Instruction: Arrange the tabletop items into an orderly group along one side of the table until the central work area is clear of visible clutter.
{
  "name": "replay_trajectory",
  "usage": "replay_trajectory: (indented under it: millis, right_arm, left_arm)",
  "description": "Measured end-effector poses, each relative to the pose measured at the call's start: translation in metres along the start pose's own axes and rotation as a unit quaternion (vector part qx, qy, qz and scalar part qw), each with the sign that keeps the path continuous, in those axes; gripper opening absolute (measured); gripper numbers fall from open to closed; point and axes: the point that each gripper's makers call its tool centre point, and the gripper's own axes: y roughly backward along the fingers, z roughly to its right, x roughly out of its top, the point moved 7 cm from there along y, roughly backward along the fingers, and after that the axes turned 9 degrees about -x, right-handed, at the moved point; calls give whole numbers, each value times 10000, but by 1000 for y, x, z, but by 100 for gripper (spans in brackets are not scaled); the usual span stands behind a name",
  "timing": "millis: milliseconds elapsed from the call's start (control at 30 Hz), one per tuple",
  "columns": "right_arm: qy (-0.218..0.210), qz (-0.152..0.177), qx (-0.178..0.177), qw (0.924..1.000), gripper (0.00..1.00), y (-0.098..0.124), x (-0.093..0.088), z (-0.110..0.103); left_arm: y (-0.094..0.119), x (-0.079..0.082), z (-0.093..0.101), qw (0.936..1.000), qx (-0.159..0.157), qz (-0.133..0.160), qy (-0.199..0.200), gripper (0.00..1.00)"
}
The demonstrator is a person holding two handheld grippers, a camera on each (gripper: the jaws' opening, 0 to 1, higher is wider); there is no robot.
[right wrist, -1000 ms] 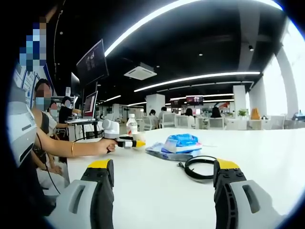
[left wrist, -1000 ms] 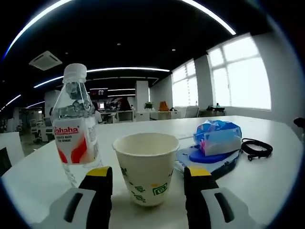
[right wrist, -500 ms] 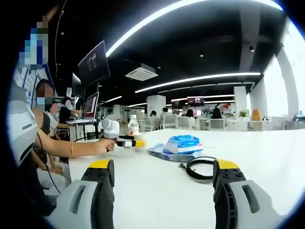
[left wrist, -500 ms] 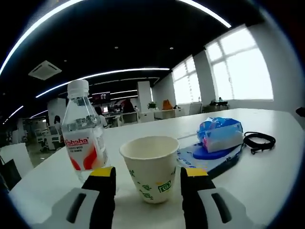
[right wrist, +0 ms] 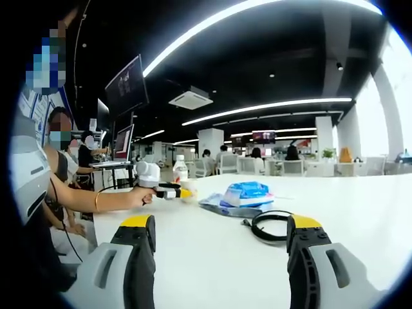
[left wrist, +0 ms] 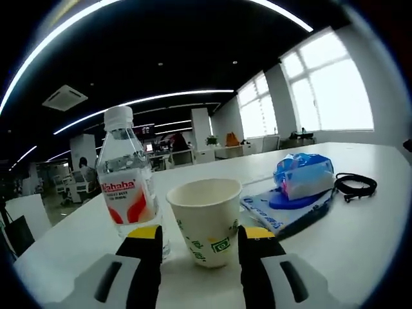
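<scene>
Left gripper [left wrist: 199,233] jaws narrower than before, flanking paper cup [left wrist: 206,220] without a visible grip | bottle [left wrist: 131,184] just beside cup | right gripper [right wrist: 221,226] jaws wide, empty | cable [right wrist: 271,223] beyond cup

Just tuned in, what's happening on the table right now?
A person is tidying a white table with two hand-held grippers. The left gripper sits low on the table with its jaws either side of a paper cup, not clearly touching it. A water bottle stands upright beside the cup. A blue packet lies on a flat blue sheet, next to a coiled black cable. The right gripper is open, empty, facing the cable.
</scene>
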Motion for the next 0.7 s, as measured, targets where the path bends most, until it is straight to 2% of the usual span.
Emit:
replay_trajectory:
  millis: [300,467,700]
  right_arm:
    - [27,-1,-22,10000,79,1,0,0]
    - [-12,50,-31,10000,79,0,1,0]
    - [6,39,12,10000,79,0,1,-3]
  left_arm:
    - [1,-6,-2,9999,-26,-146,-6,44]
    - [4,-4,-6,9999,-2,-118,-17,41]
    - [5,-2,-6,10000,7,-85,-31,42]
